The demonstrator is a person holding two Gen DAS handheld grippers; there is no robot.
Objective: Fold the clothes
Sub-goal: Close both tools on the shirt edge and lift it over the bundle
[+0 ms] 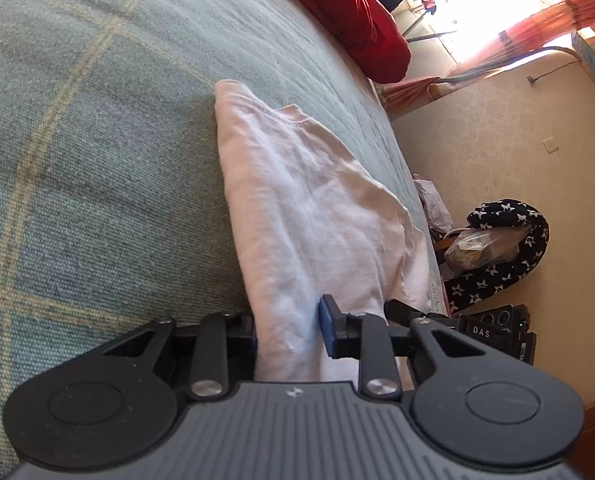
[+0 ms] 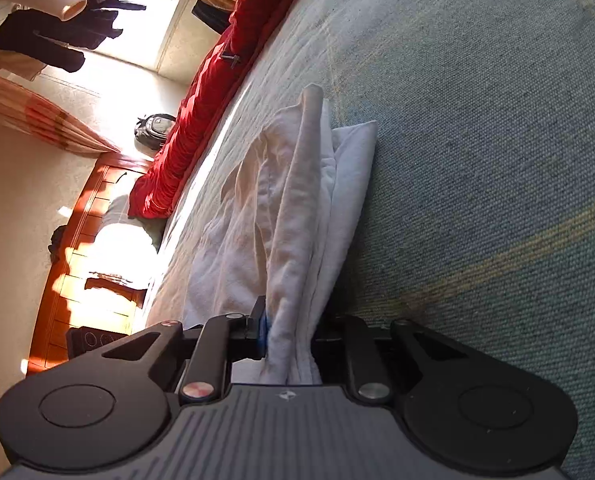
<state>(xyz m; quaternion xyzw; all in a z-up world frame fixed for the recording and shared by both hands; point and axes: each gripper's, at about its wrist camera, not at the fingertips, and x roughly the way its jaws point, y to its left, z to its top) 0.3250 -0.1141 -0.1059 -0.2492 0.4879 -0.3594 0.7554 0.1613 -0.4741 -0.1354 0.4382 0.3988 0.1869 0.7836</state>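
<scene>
A white garment lies stretched across the green checked bed cover. My left gripper is shut on its near edge, cloth bunched between the blue pads. In the right wrist view the same white garment runs away from me in several folded layers on the bed cover. My right gripper is shut on that end, with the fabric pinched between the fingers; the right finger is mostly hidden by cloth.
A red quilt lies along the far side of the bed, also as red quilt. Beside the bed are a star-patterned black cloth, a bag, a black device, a wooden headboard and a backpack. Clothes hang by the window.
</scene>
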